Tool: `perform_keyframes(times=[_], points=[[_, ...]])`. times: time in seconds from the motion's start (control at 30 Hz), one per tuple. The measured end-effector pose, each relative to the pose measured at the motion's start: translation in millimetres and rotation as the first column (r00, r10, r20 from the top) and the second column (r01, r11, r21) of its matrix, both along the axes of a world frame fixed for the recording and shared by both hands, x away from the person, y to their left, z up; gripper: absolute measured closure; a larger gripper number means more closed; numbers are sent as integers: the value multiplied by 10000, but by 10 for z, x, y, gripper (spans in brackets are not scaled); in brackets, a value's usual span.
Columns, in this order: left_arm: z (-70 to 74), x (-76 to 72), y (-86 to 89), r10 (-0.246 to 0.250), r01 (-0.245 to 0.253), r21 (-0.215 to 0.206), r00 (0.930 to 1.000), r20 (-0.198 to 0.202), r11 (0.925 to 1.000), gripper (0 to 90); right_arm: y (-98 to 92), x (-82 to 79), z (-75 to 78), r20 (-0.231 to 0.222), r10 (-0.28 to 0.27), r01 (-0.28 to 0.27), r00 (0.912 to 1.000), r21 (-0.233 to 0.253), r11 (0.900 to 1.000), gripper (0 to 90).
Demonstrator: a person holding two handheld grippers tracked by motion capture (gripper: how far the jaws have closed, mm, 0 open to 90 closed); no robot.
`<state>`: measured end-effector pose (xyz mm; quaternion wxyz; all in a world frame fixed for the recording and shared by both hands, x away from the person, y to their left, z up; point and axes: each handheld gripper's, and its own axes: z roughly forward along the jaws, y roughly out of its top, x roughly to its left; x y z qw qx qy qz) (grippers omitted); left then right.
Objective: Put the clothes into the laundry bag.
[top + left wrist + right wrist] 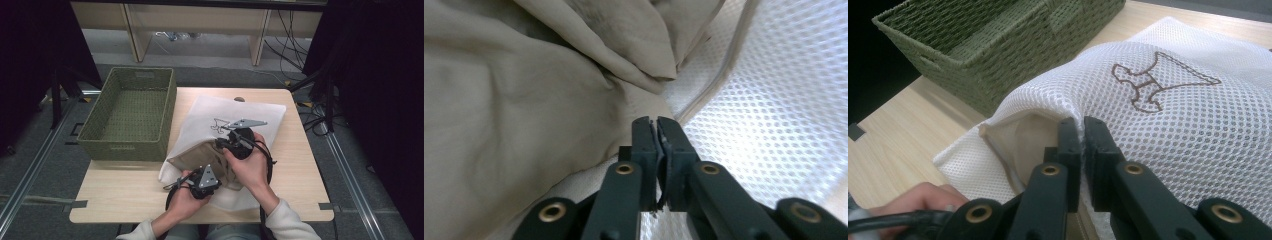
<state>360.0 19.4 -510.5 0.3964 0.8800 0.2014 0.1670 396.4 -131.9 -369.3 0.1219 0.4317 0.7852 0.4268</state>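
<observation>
Jaws of both grippers pinch the white mesh bag (1173, 125); beige cloth (524, 100) inside.

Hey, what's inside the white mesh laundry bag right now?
A beige garment sits partly inside the white mesh laundry bag, bunched at its open mouth. How far in it reaches, and anything deeper, is hidden by the mesh.

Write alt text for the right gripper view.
The right gripper, jaws shut, pinches the upper edge of a white mesh laundry bag bearing a brown outline print, holding its mouth open. A green woven basket stands behind on the wooden table.
</observation>
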Motion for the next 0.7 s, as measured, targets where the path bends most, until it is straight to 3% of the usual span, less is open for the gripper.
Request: perform_keyframes(times=[0.03, 0.07, 0.1, 0.13, 0.17, 0.2, 0.23, 0.33, 0.47, 0.57, 0.7], points=[[-28, -1, -53, 64, -83, -512, 9993, -378, 9987, 869, 2, 1, -3, 21, -3, 3, 10000, 28, 10000, 871], [-38, 16, -76, 221, -227, -414, 9996, -153, 9989, 873, -3, 5, -2, 75, 56, -56, 10000, -77, 10000, 872], [-22, 41, -74, 207, -207, 0, 9998, -19, 9998, 883, 2, 1, -7, 22, -22, 22, 10000, -31, 10000, 872], [-29, 60, -94, 219, -219, -22, 9997, -79, 9998, 885, -1, -1, -1, 9, -25, 25, 10000, -70, 10000, 872], [-26, 77, -106, 218, -220, 326, 9997, 66, 9992, 886, 3, 3, -8, 46, -16, 16, 10000, -1, 10000, 872], [-31, 90, -125, 217, -221, 397, 9997, 103, 9990, 887, -5, 10, -6, 116, 96, -95, 9999, -99, 9999, 872], [-43, 111, -149, -71, 77, 298, 9998, -206, 9995, 887, -6, 10, -6, 108, 69, -68, 9999, -77, 9999, 872], [-44, 131, -173, -99, 111, 361, 9994, -324, 9993, 887, -7, 0, 2, -26, 2, -2, 10000, -21, 10000, 872], [-57, 166, -214, 52, -46, 256, 9997, -220, 9997, 887, -5, 10, -5, 110, 48, -46, 9999, -131, 9999, 872], [-66, 208, -264, 107, -103, 169, 9998, -195, 9998, 887, -1, 4, -3, -6, -3, 3, 10000, 42, 10000, 872], [-72, 236, -293, 213, -212, 85, 9996, -164, 9997, 884, -20, 6, -2, -30, -97, 97, 9999, -86, 9999, 872]])
